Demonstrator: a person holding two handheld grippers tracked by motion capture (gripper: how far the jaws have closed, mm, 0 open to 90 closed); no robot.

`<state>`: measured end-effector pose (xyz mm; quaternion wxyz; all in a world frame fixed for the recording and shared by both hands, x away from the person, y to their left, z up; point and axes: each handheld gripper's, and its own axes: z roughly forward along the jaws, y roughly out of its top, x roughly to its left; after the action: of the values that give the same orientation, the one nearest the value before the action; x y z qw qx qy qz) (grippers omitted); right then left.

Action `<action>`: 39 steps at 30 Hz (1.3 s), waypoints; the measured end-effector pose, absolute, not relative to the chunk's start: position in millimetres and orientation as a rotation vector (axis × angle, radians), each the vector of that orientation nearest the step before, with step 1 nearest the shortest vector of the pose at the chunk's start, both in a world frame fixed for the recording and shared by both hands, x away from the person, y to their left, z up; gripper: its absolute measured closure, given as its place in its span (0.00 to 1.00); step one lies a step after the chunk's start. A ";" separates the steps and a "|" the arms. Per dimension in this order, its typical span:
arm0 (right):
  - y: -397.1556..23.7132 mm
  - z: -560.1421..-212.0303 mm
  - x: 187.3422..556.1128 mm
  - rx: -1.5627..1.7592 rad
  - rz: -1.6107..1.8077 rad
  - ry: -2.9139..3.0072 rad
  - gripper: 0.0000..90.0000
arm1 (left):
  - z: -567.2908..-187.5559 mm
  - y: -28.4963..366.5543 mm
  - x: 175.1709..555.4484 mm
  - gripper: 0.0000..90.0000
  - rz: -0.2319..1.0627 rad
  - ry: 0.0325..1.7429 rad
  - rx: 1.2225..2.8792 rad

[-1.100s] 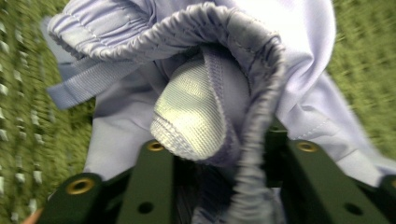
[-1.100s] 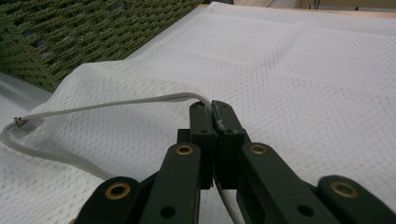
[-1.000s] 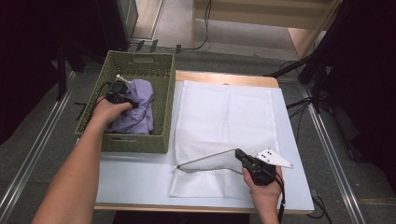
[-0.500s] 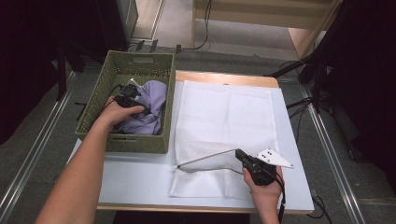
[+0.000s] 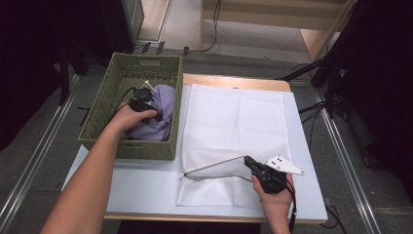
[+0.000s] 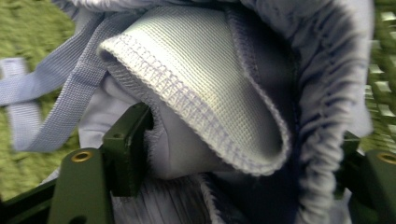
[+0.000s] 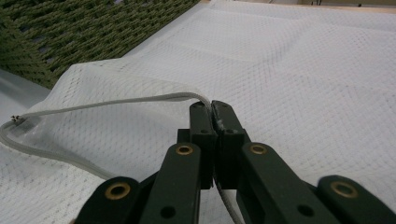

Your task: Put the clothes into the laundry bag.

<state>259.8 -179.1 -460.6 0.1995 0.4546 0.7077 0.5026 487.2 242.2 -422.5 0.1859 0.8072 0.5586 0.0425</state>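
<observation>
I have the left gripper inside the green woven basket, where its 2 jaws have just been closing and now stand on either side of the bunched lilac fabric garment, pressing into its folds. I keep the right gripper with its 2 jaws pressed together on the rim of the white mesh laundry bag, which lies flat on the white table just beside the basket, its mouth lifted open at the near edge.
</observation>
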 end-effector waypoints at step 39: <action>-175.9 -461.2 259.3 1.250 1.384 2.007 1.00 | -416.1 217.7 480.1 0.87 0.210 1.510 2.434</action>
<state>259.3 -175.9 -461.2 0.1995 0.4470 0.7180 0.4949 480.1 217.7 -416.1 0.1344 0.8397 0.5211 0.0724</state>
